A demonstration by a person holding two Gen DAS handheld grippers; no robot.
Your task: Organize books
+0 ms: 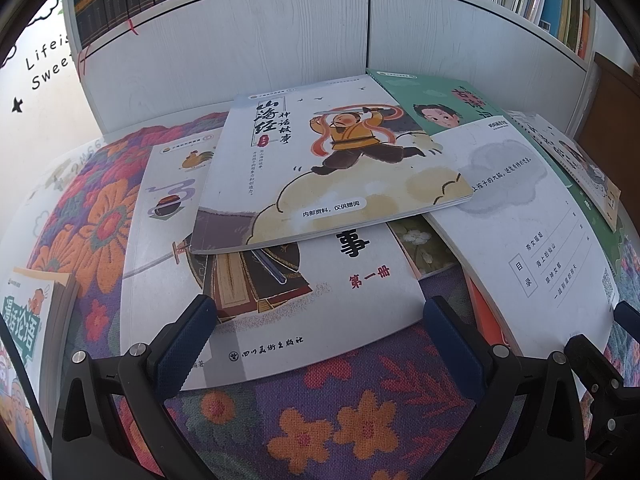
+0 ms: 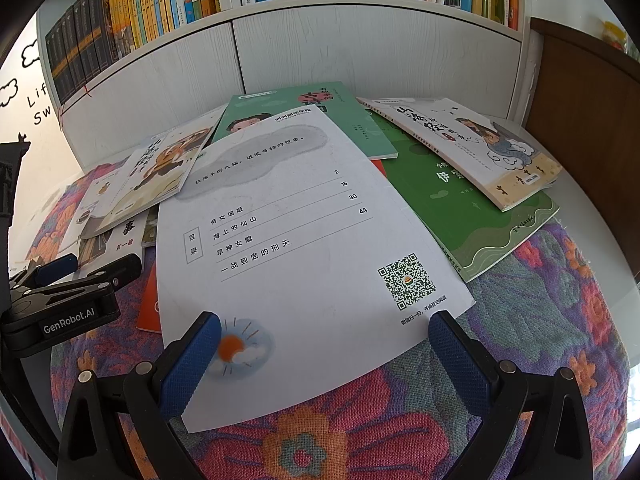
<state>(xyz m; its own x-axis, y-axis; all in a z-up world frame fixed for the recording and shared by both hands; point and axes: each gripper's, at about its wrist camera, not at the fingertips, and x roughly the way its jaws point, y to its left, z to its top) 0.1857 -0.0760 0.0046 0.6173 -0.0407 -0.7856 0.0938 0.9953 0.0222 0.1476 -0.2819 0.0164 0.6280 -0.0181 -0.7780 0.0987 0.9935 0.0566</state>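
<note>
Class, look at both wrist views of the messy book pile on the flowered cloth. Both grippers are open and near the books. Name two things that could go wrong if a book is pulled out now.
1. The running-figure book lies on top of the swordsman book; pulling the lower one with the left gripper would likely drag or tip it.
2. The white contents-page book is thin and overlaps the green book; the right gripper may crease its edge.

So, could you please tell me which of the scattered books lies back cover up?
The white book before the right claw: it shows a contents list and QR code, while the others show illustrated fronts.
</note>
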